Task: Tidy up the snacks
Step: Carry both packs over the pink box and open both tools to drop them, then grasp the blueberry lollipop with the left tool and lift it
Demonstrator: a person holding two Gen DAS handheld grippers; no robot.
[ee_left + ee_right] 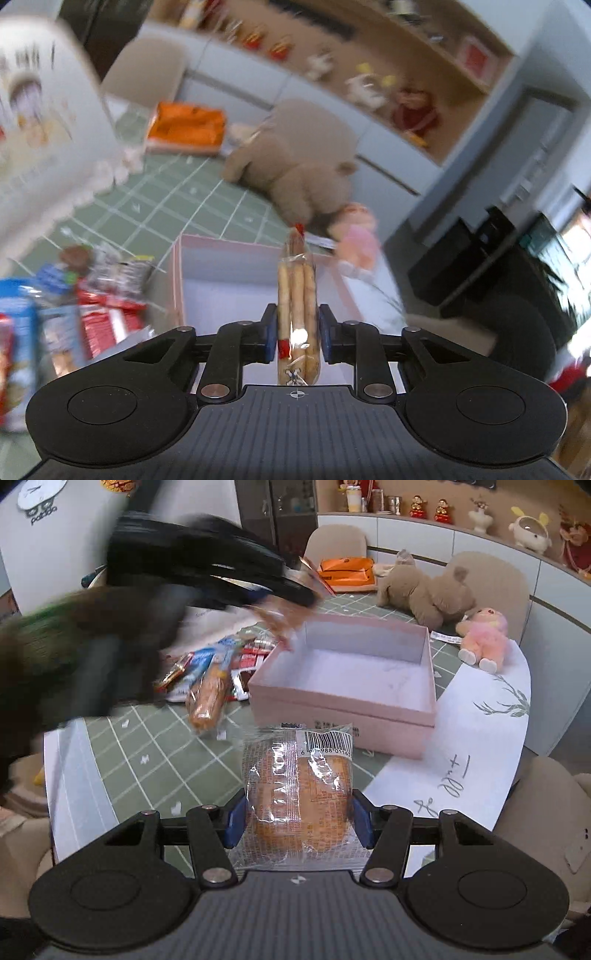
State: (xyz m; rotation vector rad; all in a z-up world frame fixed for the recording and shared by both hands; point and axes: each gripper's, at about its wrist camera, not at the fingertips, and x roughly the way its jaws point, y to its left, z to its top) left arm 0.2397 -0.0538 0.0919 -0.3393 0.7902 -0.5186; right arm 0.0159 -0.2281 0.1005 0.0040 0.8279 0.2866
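My left gripper [297, 332] is shut on a clear bag of breadsticks [296, 295] and holds it over the near wall of the open pink box [177, 280]. My right gripper [297, 819] is shut on a wrapped round bun [299, 779] and holds it in front of the pink box [332, 709], above the green mat. The box looks empty. The left gripper shows blurred in the right wrist view [295, 587], at the box's far left corner with its bag. A pile of wrapped snacks [218, 672] lies left of the box.
A brown plush bear [428, 590] and a pink plush doll [484, 638] lie behind the box. An orange pouch [347, 572] lies at the table's far side. A white paper with ink writing [465, 753] lies right of the box. Chairs stand around the table.
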